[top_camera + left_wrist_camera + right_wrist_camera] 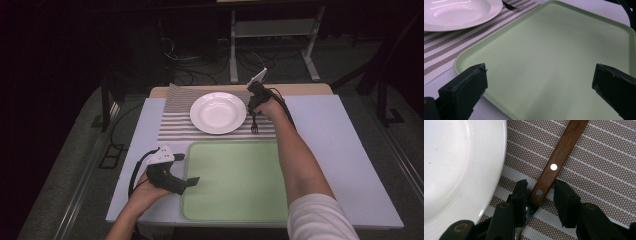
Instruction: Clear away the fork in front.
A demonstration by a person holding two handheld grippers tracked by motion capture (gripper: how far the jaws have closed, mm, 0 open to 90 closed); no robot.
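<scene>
The fork [556, 157] lies on the striped mat [599, 170] near the table's far edge, just right of the plate [456, 170] — the right gripper [541, 192] straddles its wooden handle, jaws not yet clamped — so close squarely before lifting.

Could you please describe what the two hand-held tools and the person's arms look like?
Both are black two-jaw devices. The left tool has blocky black jaws, a grey three-cornered plate on top and a black cable looping from its back. The right tool bears a similar pale plate and a black cable. The right arm wears a short white sleeve.
</scene>
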